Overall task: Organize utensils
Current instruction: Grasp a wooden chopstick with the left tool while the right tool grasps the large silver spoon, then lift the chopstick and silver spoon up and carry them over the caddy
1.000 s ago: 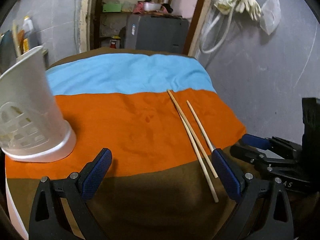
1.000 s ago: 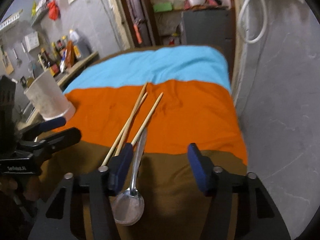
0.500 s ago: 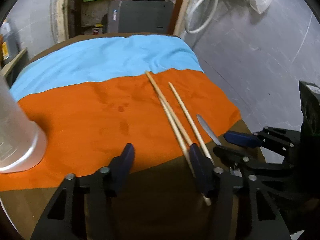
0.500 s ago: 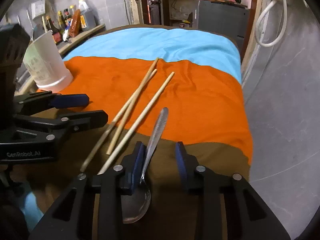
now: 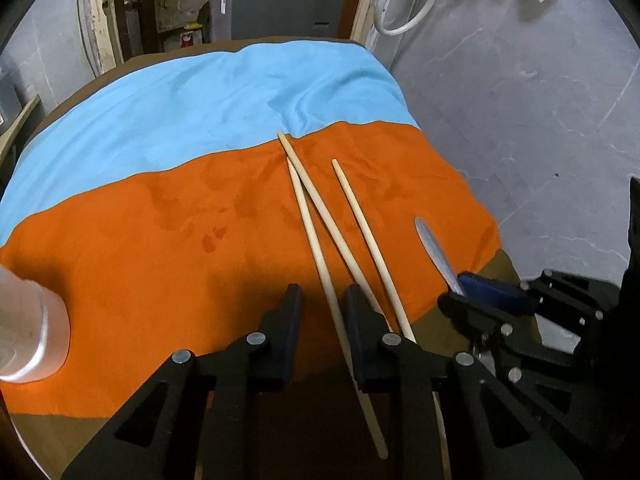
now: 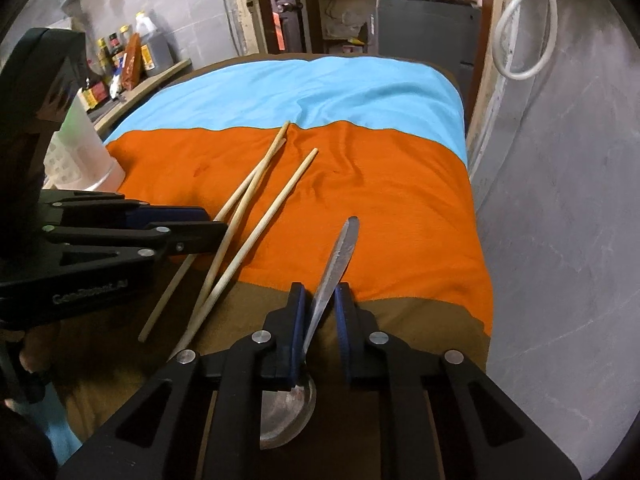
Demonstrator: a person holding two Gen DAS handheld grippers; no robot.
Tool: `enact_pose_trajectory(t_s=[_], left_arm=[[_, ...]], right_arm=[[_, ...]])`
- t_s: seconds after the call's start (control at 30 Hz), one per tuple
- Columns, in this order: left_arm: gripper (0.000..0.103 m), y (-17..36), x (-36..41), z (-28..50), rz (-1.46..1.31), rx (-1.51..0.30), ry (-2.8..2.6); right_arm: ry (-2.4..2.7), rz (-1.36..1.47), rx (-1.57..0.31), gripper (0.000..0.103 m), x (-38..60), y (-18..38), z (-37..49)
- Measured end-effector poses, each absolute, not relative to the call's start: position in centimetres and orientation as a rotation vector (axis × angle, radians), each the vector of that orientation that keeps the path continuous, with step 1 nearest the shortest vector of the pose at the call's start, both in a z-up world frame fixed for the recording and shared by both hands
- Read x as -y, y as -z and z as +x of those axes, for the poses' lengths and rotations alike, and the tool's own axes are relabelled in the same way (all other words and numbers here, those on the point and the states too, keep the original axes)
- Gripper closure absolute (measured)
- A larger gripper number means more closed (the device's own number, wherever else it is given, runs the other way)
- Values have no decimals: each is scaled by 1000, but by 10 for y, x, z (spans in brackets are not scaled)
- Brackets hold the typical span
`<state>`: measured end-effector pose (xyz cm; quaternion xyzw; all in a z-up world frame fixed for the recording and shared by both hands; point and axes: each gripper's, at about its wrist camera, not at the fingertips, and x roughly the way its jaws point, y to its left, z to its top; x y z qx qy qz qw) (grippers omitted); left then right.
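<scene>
Right wrist view: the right claw [image 6: 321,312] is straddling the handle of the metal spoon [image 6: 320,308], its blue pads sitting close on either side with a thin gap visible on the right, so the jaws are narrowed but not clearly clamped yet. The spoon's bowl is lying back under the claw's body, its handle tip pointing ahead onto the orange band of the cloth [image 6: 400,208].

In the left wrist view, the left claw [image 5: 320,320] is bracketing one of the three chopsticks [image 5: 320,240], which is running between the narrowed fingers without visibly touching both pads; the other two are lying just right of the right finger, one passing under it. Both claws are partly open, gripping nothing firmly as far as can be judged.

The step in hand seems to be the grasp itself: each claw needs to finish closing, then lift. The white perforated holder [image 6: 86,156] is standing ahead and well left of both claws, the likely destination. The left claw may catch only one stick, and the thin spoon handle may pivot when lifted.
</scene>
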<state>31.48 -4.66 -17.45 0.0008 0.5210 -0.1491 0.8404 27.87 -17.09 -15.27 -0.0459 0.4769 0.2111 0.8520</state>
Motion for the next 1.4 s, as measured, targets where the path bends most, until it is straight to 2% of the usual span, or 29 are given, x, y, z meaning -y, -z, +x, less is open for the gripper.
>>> enact_pose_trajectory(t_s=[0.13,0.23,0.33,0.37,0.73,1.03,1.4], left_arm=[[85,174,47,325,-17,-1131,308],[98,174,44,325,-20,-1133,275],[100,175,35,323,-79,-1133,278],[101,175,35,321,-90,-1131,276],[101,164,0,272,-243,-1016,189],[101,124,-19,228,-323,-714,195],[101,77,-44,212,-331,-502,205]], right_arm=[[-425,-94,-1047,90,164,152,289],[-401,-104,-1063,88,158,152,291],[-388,-106,-1055,89,158,152,290],[-385,-107,-1046,93,158,152,289],[-454,130,-930,96,183,145,276],[-536,220,-717,96,182,120,262],[-648,386,-506,96,176,69,260]])
